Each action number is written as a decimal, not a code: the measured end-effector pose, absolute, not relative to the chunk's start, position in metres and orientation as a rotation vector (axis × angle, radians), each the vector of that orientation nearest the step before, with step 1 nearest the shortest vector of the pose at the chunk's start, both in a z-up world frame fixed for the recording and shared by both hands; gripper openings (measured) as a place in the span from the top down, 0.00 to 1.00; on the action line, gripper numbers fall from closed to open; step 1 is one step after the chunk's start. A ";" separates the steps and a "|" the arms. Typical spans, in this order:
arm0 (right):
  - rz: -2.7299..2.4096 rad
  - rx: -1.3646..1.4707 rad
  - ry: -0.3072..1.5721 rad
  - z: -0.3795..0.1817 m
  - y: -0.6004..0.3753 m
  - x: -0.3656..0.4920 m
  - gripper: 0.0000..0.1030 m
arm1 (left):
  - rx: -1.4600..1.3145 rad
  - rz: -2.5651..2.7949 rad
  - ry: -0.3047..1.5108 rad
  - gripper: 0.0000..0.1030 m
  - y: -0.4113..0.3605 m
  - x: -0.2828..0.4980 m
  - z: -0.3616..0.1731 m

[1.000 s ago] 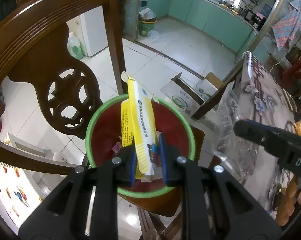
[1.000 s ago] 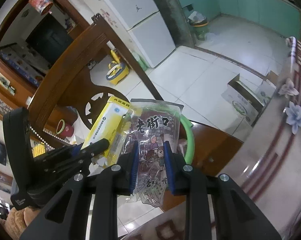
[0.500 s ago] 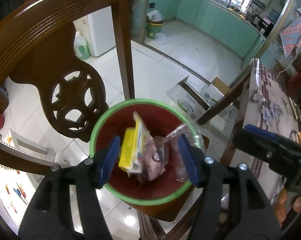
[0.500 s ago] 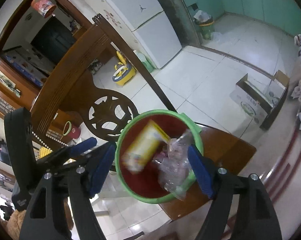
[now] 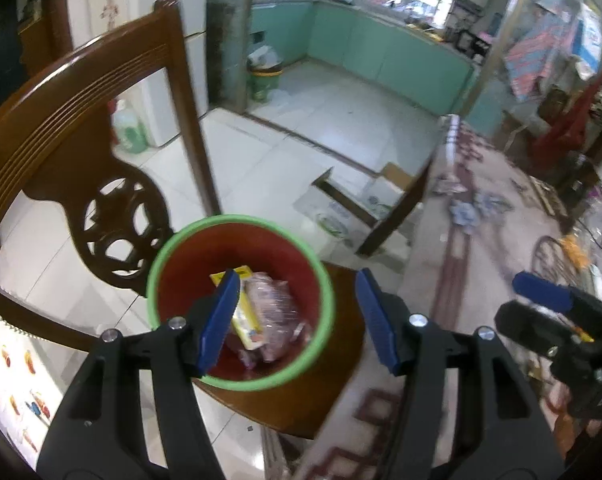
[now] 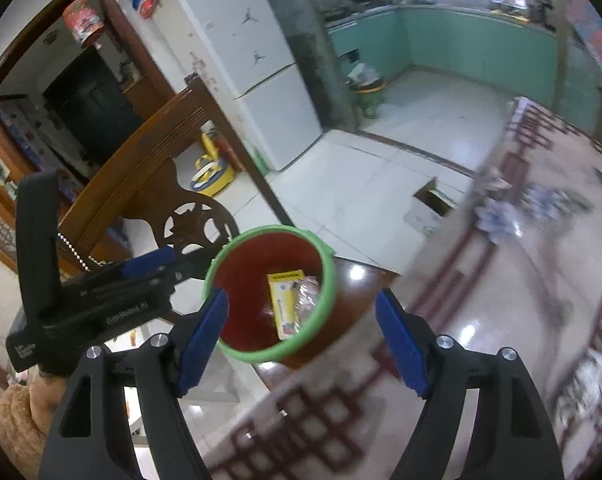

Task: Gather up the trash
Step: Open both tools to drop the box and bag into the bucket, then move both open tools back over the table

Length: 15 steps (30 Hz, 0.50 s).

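Observation:
A red bin with a green rim [image 5: 165, 256] [image 6: 328, 270] stands on the seat of a wooden chair. Inside it lie a yellow box [image 5: 246, 316] [image 6: 285, 304] and a clear snack wrapper [image 5: 275, 306] [image 6: 309, 294]. My left gripper [image 5: 297, 314] hovers above the bin, open, with nothing between its blue pads. My right gripper [image 6: 301, 332] also hangs open and empty above the bin. Each gripper shows at the edge of the other's view.
The chair's carved wooden back [image 5: 101, 216] rises left of the bin. A table with a patterned glossy cloth [image 6: 521, 280] lies to the right, with crumpled scraps [image 6: 497, 216] on it. An open cardboard box [image 5: 353, 208] sits on the tiled floor beyond.
Both grippers opened and dropped their loads: the yellow box and the wrapper fell into the bin. Both have since pulled up and back from the bin.

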State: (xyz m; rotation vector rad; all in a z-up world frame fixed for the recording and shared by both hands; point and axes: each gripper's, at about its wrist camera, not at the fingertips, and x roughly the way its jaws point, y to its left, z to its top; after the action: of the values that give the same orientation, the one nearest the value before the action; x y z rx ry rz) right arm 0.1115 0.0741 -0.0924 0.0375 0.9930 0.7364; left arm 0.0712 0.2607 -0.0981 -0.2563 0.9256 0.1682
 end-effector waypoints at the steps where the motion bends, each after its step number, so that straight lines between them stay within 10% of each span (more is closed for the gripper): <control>1: 0.724 0.044 0.994 -0.092 0.068 0.108 0.28 | -0.248 0.153 0.921 0.44 0.253 0.068 -0.095; 15: 0.364 0.151 0.984 -0.092 -0.084 0.081 0.28 | -0.176 -0.005 0.903 0.44 0.163 0.040 -0.077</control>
State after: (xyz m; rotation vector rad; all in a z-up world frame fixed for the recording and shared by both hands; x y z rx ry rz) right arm 0.0808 -0.0838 -0.0918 0.1505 0.9842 0.3638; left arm 0.0404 0.1630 -0.0770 -0.1762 0.9028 -0.0049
